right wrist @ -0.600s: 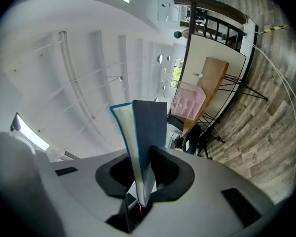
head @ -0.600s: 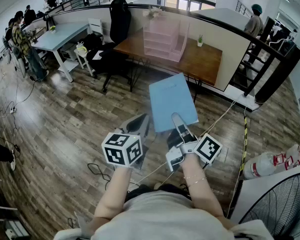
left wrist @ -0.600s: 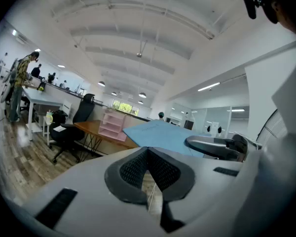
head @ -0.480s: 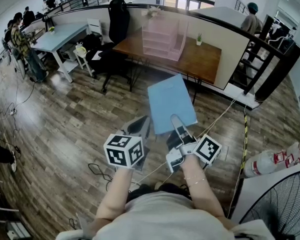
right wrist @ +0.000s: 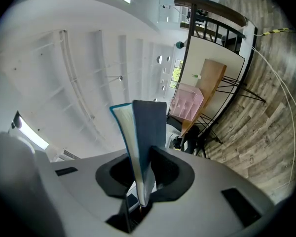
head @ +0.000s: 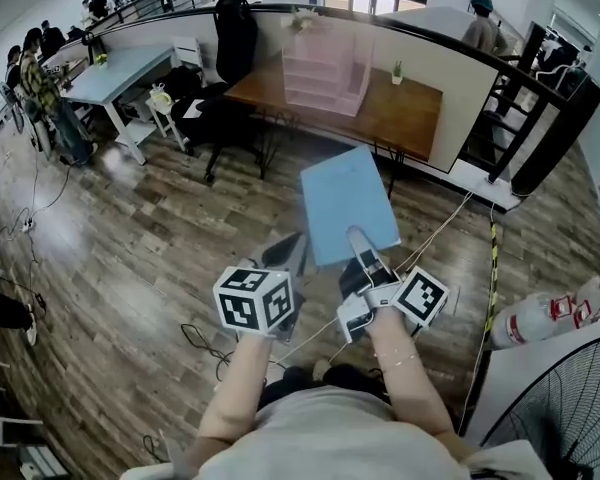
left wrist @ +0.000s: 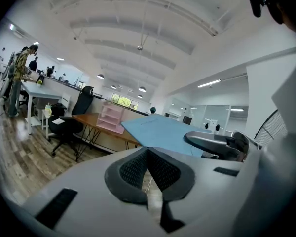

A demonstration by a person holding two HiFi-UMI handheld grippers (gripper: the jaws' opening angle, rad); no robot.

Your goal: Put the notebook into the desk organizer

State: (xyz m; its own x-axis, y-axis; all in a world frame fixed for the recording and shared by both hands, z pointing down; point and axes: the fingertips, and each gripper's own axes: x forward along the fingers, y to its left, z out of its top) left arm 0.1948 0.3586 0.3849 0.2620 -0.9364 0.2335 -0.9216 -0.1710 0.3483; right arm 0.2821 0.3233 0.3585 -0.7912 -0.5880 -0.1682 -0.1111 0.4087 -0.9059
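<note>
**Ana:** What has moved?

**Ben:** Not much. The left claw [head: 292,246] has slid a little to the right, closer to the right claw [head: 359,243]. The notebook [head: 345,198] stays up in the air, well short of the far desk [head: 410,118].

**Ana:** Who holds it?

**Ben:** The right claw pinches it by its near edge. The left claw is closed with nothing in it.

**Ana:** What could go wrong?

**Ben:** I think the notebook could sag or slip, because only one edge is pinched. It could also bump the desk organizer [head: 325,73] and push it.

**Ana:** How many things are there?

**Ben:** One notebook, one pink desk organizer on the desk, and two claws.
</note>
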